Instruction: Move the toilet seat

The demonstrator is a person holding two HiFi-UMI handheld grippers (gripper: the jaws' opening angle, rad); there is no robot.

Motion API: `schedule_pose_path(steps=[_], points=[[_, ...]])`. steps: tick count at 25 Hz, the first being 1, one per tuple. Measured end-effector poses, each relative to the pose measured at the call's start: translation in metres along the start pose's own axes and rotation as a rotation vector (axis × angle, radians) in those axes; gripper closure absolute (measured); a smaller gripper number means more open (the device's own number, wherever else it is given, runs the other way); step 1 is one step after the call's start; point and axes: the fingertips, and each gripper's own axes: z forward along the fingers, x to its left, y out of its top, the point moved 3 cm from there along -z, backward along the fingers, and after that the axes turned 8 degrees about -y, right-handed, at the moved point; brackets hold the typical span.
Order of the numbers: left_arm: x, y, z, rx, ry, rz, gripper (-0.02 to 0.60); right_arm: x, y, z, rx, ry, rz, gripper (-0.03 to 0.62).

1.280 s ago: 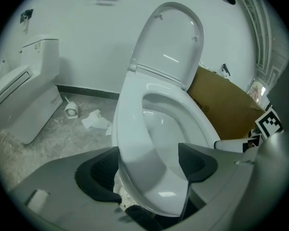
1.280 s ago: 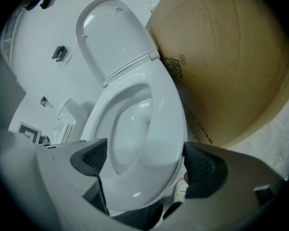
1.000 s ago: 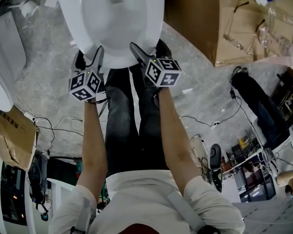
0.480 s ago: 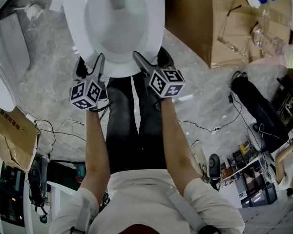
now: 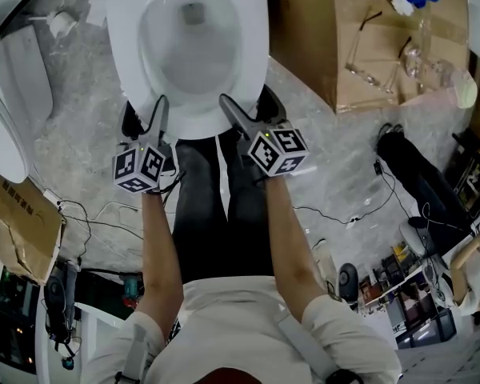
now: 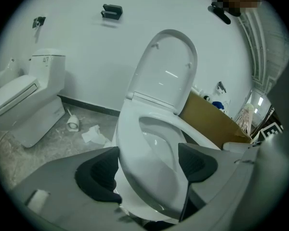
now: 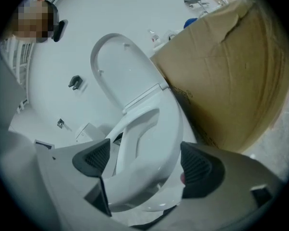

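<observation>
Toilet seat (image 5: pixel 254 50): its front end is tilted up off the bowl, with the lid (image 6: pixel 166 66) upright behind it.
Left gripper (image 6: pixel 147 170): jaws wide, the pads press on the seat's front edge.
Right gripper (image 7: pixel 144 165): jaws nearly fully apart and just closing a little, clamping the seat's front edge.
Cardboard box (image 5: pixel 320 38): just beside the toilet.

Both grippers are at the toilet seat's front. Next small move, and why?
Probably lift both a little higher toward the upright lid: the toilet seat, seemingly only partly raised, sits in the left gripper and the right gripper, whose jaws have just been closing.
</observation>
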Motion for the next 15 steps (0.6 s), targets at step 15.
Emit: schedule_pose_path(steps=[15], points=[[-0.024, 0.056, -0.026, -0.125, -0.031, -0.009, 0.190, 0.031, 0.052, -0.034, -0.100, 0.115, 0.054, 0.143]])
